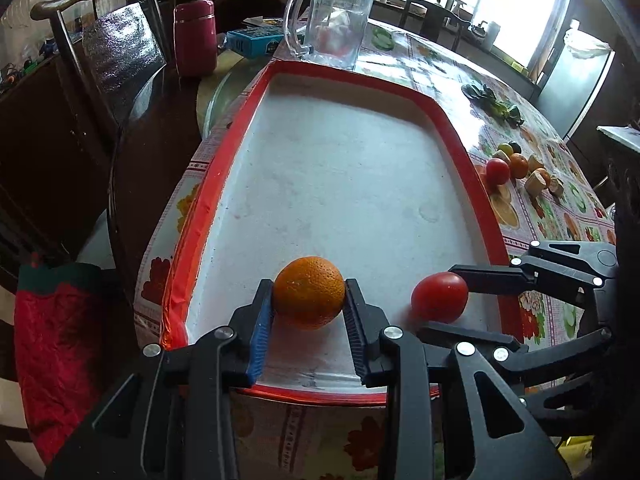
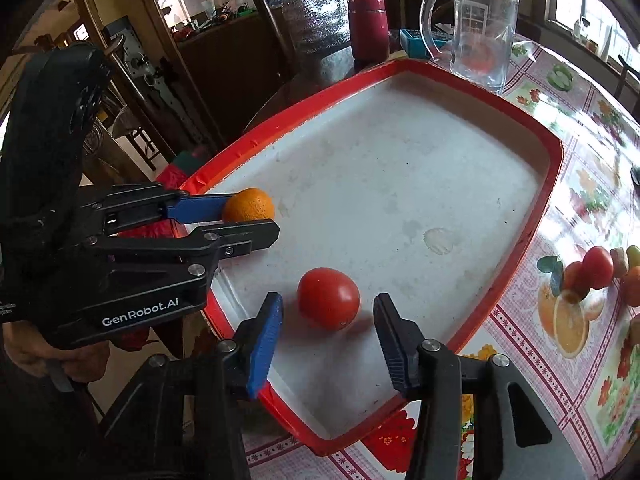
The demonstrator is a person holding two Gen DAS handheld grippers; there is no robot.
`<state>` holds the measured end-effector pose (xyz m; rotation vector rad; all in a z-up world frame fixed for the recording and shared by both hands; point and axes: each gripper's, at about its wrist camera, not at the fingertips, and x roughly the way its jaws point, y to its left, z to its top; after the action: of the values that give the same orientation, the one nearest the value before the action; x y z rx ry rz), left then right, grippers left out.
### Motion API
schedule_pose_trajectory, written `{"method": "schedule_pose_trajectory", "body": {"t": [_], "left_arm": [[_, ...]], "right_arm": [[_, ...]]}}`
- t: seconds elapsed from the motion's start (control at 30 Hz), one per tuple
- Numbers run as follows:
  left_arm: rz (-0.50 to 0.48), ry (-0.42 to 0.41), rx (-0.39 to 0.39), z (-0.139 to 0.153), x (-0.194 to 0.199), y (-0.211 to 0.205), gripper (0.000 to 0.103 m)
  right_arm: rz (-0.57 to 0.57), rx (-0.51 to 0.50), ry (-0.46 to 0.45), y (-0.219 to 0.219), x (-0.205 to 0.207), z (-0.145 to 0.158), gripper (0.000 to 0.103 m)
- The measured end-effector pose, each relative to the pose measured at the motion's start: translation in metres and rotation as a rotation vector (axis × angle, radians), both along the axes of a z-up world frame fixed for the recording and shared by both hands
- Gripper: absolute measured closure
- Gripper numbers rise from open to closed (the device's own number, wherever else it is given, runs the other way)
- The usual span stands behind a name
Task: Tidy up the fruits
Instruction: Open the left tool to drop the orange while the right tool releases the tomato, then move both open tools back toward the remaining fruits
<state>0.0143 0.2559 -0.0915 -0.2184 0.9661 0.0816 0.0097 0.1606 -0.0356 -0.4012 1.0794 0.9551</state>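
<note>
"GenRobot.AI"-marked left tool [image 2: 250, 216] grips orange [image 1: 309, 297].

Bright windows [image 1: 516, 4] light a floral-clothed table [image 1: 556, 208] beside a wooden chair [image 1: 96, 36]

Tray [image 2: 400, 168] looks like matt, scuffed white plastic with a glossy red rim. Orange [image 1: 309, 297] is dimpled, tomato [image 2: 328, 298] smooth and shiny. Clear glass mug [image 2: 476, 28], glossy tablecloth [image 2: 580, 184].

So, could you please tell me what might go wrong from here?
1. The tomato lies loose between the open right tongs; a nudge could roll it across the tray.
2. The left tongs and right tongs work close together and might collide.
</note>
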Motion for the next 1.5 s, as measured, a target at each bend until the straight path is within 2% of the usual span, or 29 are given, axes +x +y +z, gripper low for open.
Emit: {"method": "schedule_pose_trajectory", "body": {"t": [0.07, 0.17, 0.37, 0.5, 0.9, 1.13, 1.5], "left_arm": [[-0.002, 0.007, 0.006, 0.000, 0.000, 0.000, 0.070], [0.005, 0.019, 0.019, 0.002, -0.002, -0.001, 0.057], [0.025, -0.030, 0.045, 0.023, -0.012, -0.009, 0.056], [0.036, -0.080, 0.023, 0.037, -0.015, -0.025, 0.056], [-0.159, -0.125, 0.022, 0.059, 0.006, -0.138, 0.056], [-0.240, -0.115, 0.019, 0.057, 0.016, -0.180, 0.056], [-0.266, -0.117, 0.048, 0.055, 0.034, -0.197, 0.056]], "right_arm": [[0.004, 0.009, -0.011, -0.007, -0.002, 0.005, 0.052], [-0.013, 0.024, -0.039, -0.024, -0.004, 0.015, 0.052], [-0.110, 0.099, -0.036, -0.084, -0.001, 0.034, 0.049], [-0.196, 0.112, -0.038, -0.130, 0.004, 0.038, 0.049], [-0.419, 0.176, -0.056, -0.251, 0.015, 0.057, 0.049], [-0.506, 0.209, -0.063, -0.289, 0.019, 0.060, 0.049], [-0.579, 0.210, -0.061, -0.312, 0.034, 0.054, 0.049]]}}
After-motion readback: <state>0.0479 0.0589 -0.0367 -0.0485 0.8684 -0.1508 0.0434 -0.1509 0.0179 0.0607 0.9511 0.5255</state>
